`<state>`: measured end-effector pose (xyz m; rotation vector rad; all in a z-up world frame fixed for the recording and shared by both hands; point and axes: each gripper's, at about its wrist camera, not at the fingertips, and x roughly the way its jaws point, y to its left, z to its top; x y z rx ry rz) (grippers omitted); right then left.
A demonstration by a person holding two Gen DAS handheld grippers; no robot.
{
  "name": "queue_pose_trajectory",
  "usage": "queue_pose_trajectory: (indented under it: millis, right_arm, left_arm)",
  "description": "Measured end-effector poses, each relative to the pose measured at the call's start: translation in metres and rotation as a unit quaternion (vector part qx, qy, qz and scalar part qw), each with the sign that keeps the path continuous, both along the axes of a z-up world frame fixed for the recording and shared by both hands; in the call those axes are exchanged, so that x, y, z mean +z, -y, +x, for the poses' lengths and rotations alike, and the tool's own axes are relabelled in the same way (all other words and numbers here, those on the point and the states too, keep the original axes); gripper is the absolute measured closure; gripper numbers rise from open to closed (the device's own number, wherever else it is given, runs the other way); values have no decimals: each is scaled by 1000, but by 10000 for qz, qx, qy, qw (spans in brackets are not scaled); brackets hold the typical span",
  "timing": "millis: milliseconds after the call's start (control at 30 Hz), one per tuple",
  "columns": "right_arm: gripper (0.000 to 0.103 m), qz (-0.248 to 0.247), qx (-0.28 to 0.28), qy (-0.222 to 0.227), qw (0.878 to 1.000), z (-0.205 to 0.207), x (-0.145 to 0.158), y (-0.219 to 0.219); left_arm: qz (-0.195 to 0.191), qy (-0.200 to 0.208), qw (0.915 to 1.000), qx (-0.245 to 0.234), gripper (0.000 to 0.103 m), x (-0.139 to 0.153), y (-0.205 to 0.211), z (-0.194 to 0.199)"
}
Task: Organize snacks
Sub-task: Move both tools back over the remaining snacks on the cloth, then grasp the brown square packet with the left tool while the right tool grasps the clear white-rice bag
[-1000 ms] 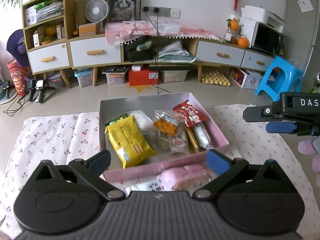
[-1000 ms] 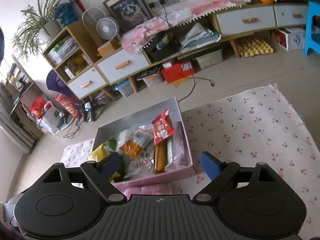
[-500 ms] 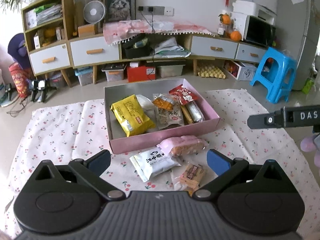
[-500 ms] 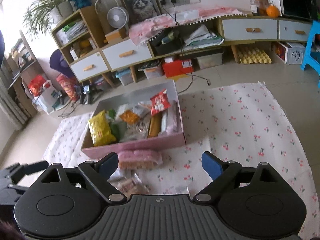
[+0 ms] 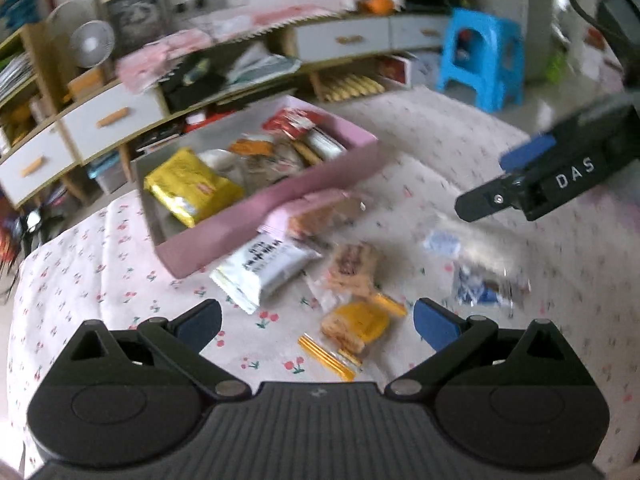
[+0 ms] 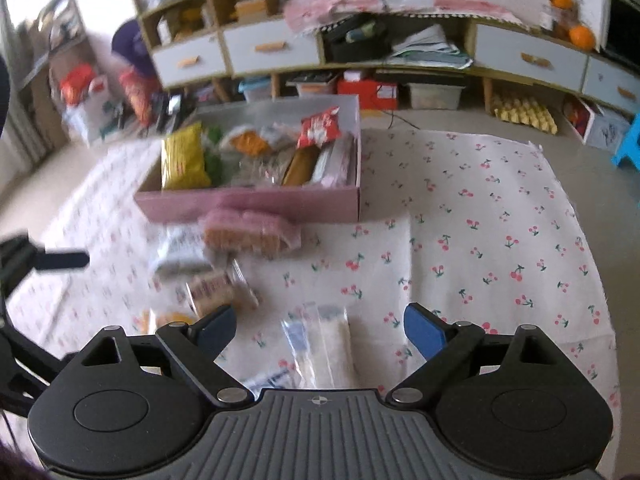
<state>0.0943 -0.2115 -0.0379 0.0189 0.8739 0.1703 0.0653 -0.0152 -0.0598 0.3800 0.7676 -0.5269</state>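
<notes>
Right tool released, empty, above clear crinkly plastic packet of pale wafers: light, slippery, crushable; pinch across middle. Left tool likewise released, empty.

Black grippers, blue pads, silver screws, white "DAS" lettering

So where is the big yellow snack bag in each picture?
Left wrist view: the yellow snack bag lies left of centre, at the left end of the pink box.
Right wrist view: the yellow snack bag is upper left, again at the box's left end.
Shared landmark: the pink box on the cherry-print cloth.
</notes>
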Motion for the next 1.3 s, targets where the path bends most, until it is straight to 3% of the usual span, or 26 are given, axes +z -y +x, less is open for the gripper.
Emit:
queue_pose_trajectory:
  millis: [233, 333, 467, 800, 1067, 1300]
  right_arm:
    - [10, -177, 293, -228, 9992, 4, -13, -5]
    - [10, -254, 257, -408, 9985, 7, -19, -6]
    - [10, -273, 148, -825, 9961, 11, -29, -7]
    - [11, 333, -327, -1398, 9891, 22, -41, -3]
    - [13, 545, -586, -1507, 9853, 27, -44, 2]
    - [16, 478, -690, -1472, 9855, 29, -44, 4]
  left_arm:
    - [179, -157, 9997, -45, 3, -17, 8, 6]
    - [130, -114, 9997, 154, 6, -20, 7, 9]
    - [-109, -351, 9990, 248, 12, -27, 8, 18]
    - [-436, -577, 9960, 524, 24, -32, 19, 34]
    - [-618, -640, 9926, 831, 35, -35, 22, 45]
    - [-573, -576, 9936, 790, 42, -35, 27, 45]
